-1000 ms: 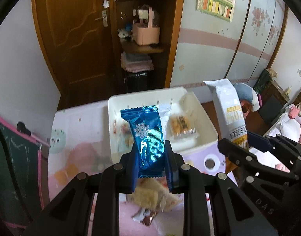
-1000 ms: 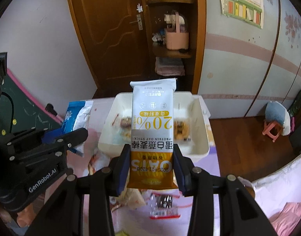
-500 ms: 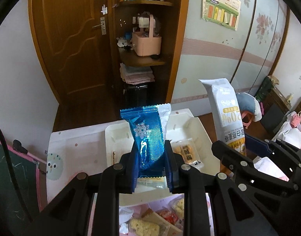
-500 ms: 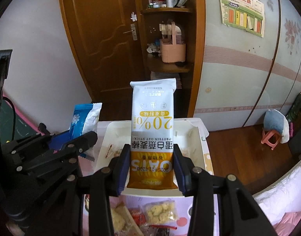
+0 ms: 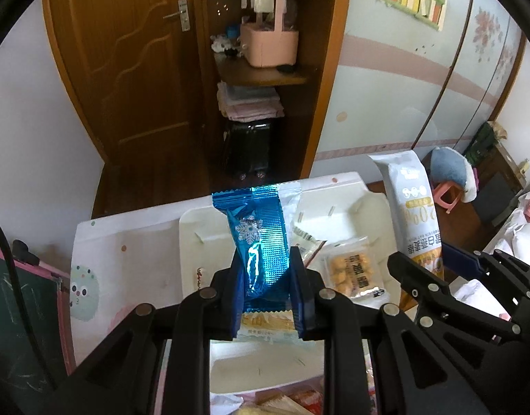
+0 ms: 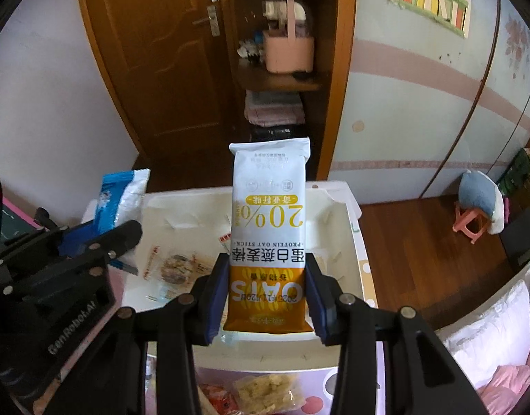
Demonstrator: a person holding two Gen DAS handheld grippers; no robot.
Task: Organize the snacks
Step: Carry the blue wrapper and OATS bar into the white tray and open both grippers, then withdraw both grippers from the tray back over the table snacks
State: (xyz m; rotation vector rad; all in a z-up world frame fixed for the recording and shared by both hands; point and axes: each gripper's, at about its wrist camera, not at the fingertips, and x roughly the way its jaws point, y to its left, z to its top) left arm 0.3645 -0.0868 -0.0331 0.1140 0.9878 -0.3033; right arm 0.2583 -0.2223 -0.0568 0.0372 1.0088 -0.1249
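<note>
Blue foil snack pack (image 5: 261, 242) is pinched upright in the left claw (image 5: 266, 294), pads squeezed tight on its lower half, snowflake print facing the camera. It hangs right over the white bin (image 5: 195, 252) on the table (image 5: 126, 242), above the bin's near-left part. Under it, inside the bin, sits a pale yellowish packet (image 5: 265, 325) and, off to the right, a clear pack of golden biscuits (image 5: 351, 269).

Right claw (image 6: 266, 294) has the oat bar pack (image 6: 268, 228) clamped the same way, pads on both long edges of the orange bottom part, white top sticking up and the print upside down to the camera. That one's over the bin too, just right of the blue pack, and the two claws are close side by side without touching, as far as I can tell.

A few loose snacks (image 6: 268, 390) lie on the table in front of the bin, nearer the camera. Tablecloth is pinkish white with cartoon dots. Behind the table there's a wooden door (image 5: 126, 69), an open shelf with a pink basket (image 5: 268, 45), and a little pink stool (image 6: 472, 221) on the wooden floor.
</note>
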